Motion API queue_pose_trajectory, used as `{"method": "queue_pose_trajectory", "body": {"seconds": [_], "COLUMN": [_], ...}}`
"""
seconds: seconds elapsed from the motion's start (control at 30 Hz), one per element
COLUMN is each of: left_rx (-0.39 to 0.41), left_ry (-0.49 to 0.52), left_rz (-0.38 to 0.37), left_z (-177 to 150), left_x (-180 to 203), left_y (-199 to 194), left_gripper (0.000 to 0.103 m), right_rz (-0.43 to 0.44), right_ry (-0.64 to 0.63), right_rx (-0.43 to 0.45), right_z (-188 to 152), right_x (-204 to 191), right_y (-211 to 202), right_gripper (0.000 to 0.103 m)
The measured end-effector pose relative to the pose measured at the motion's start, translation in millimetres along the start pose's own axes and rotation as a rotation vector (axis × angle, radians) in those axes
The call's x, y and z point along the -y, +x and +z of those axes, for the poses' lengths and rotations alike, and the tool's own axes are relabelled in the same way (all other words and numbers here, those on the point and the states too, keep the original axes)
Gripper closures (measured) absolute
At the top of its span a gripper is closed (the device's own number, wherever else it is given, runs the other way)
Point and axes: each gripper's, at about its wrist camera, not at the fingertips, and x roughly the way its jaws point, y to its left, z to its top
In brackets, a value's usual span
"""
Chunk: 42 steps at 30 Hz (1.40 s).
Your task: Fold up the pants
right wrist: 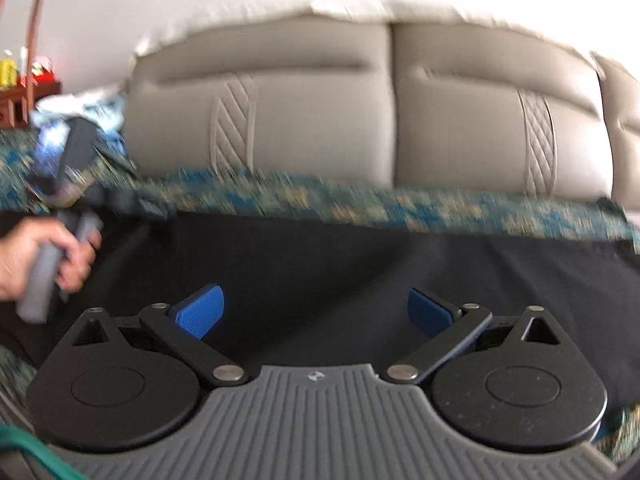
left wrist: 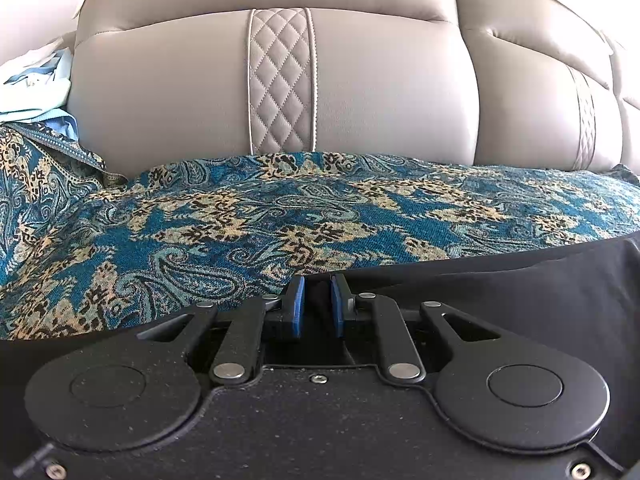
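Note:
Black pants (left wrist: 520, 280) lie spread over a blue and gold patterned throw on a sofa seat. In the left wrist view my left gripper (left wrist: 318, 284) is shut on a fold of the pants' edge, black cloth pinched between its blue pads. In the right wrist view the pants (right wrist: 320, 264) fill the middle as a dark flat sheet. Above them my right gripper (right wrist: 316, 308) stands open, with its blue pads (right wrist: 202, 312) wide apart and nothing between them. At the left a hand (right wrist: 36, 256) holds the grey handle of the other gripper at the pants' edge.
The grey leather sofa back (left wrist: 280, 80) rises behind the throw (left wrist: 200, 220). A pile of light blue and white clothes (left wrist: 36, 84) sits at the far left of the seat. A wooden stand with small items (right wrist: 24, 80) is at the left beyond the sofa.

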Motion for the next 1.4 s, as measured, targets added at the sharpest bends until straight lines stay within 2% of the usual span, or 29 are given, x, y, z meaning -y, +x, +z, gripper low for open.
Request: {"method": "queue_pose_trajectory", "body": {"seconds": [0.13, 0.27, 0.33, 0.4, 0.5, 0.73, 0.87, 1.03, 1.4], "left_rx": [0.0, -0.001, -0.001, -0.001, 0.0, 0.0, 0.0, 0.001, 0.003], "left_ry": [-0.002, -0.004, -0.005, -0.003, 0.0, 0.009, 0.015, 0.031, 0.051], "left_rz": [-0.001, -0.002, -0.002, 0.001, 0.005, 0.01, 0.014, 0.026, 0.038], "left_z": [0, 0, 0, 0, 0, 0, -1, -1, -2], "left_x": [0, 0, 0, 0, 0, 1, 2, 4, 6], "left_y": [0, 0, 0, 0, 0, 1, 1, 1, 1], "left_gripper": [0.088, 0.088, 0.088, 0.088, 0.088, 0.087, 0.087, 0.087, 0.087], "right_rz": [-0.068, -0.174, -0.194, -0.283, -0.36, -0.434, -0.454, -0.45, -0.477], "right_ry": [0.06, 0.059, 0.118, 0.188, 0.244, 0.316, 0.323, 0.324, 0.261], "right_rx": [-0.127, -0.168, -0.173, -0.189, -0.196, -0.224, -0.232, -0.199, -0.148], "right_z": [-13, -5, 0, 7, 16, 34, 41, 44, 50], "right_x": [41, 87, 121, 153, 194, 258, 280, 301, 310], "right_y": [20, 32, 37, 45, 58, 88, 98, 111, 133], "right_gripper": [0.0, 0.0, 0.001, 0.0, 0.0, 0.0, 0.0, 0.0, 0.0]}}
